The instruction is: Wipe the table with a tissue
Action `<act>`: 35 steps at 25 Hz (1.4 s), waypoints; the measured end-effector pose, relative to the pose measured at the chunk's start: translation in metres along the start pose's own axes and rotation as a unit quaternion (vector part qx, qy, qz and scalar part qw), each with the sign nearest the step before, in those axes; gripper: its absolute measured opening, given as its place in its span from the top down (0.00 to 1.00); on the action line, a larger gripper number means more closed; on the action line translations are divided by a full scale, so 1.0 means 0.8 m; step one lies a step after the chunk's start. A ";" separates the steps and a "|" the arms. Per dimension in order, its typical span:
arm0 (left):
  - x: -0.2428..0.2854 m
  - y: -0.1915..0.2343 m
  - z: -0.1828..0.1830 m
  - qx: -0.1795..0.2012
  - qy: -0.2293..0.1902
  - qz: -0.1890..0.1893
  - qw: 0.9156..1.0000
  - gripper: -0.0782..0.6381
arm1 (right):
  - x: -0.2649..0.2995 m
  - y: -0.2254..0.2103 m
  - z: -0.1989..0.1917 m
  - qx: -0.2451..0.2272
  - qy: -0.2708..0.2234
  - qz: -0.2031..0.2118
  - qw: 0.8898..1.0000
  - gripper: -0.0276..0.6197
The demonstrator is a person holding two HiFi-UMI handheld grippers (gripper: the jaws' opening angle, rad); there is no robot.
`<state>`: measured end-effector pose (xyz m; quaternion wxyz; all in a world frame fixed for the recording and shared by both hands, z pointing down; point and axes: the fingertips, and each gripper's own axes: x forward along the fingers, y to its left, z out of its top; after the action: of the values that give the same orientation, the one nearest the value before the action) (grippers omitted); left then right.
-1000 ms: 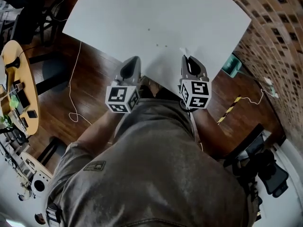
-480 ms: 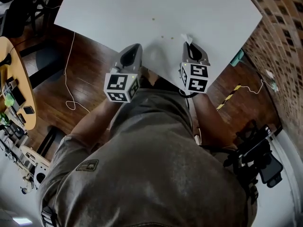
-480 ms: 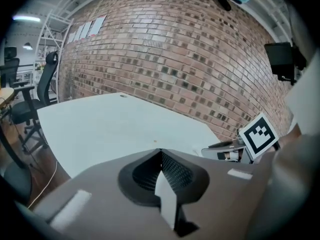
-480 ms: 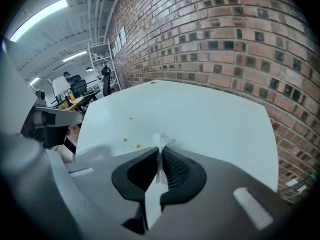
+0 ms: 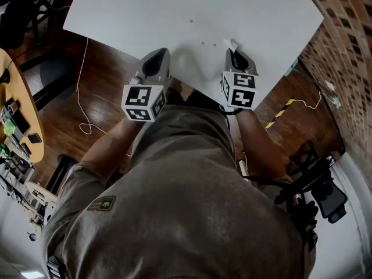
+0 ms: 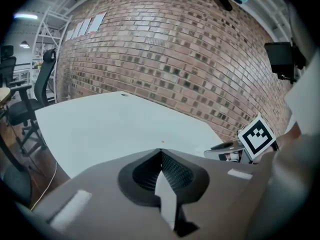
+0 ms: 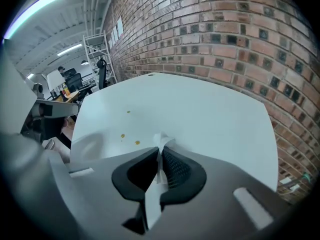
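- The right gripper [image 7: 159, 153] is clenched on a tissue [image 7: 162, 142]. Its black, ribbed pads pinch the thin white sheet, and a small crumpled tuft pokes out past the tips.
- From the head view the tissue [image 5: 232, 44] shows as a pale, ragged scrap at the front of the right gripper [image 5: 235, 53], over the near part of the table [image 5: 174, 7]. I cannot tell whether it touches the surface.
- The table is smooth, matte and white, with straight edges and a sharp corner towards the brick wall [image 7: 225, 34].
- Three small amber drops [image 7: 137, 142] lie on the table just ahead of the tissue and to its left. They are round and glossy.
- The left gripper [image 6: 160, 153] is closed with nothing in it. Its textured black pads meet at the tips, and only a pale wedge of table shows below them.
- In the head view the left gripper [image 5: 160, 53] hangs at the table's near edge, beside the right one and apart from it.
- Each gripper carries a marker cube [image 5: 139, 102] with black-and-white square patterns on flat faces.
- The wall is rough red-brown brick with pale mortar lines.
- The floor [image 5: 104, 74] is dark, glossy wood planking, and a thin white cable [image 5: 81, 97] loops across it.
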<state>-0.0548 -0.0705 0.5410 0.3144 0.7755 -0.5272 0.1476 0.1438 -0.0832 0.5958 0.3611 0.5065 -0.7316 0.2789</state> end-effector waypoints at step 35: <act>-0.015 0.002 0.015 0.014 -0.015 -0.003 1.000 0.89 | -0.006 0.066 -0.019 -0.027 0.035 0.058 0.997 0.91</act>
<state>-0.0621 -0.0700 0.5258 0.2962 0.7832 -0.5277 0.1427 0.0989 -0.0512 0.5987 0.3834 0.4432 -0.7537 0.2974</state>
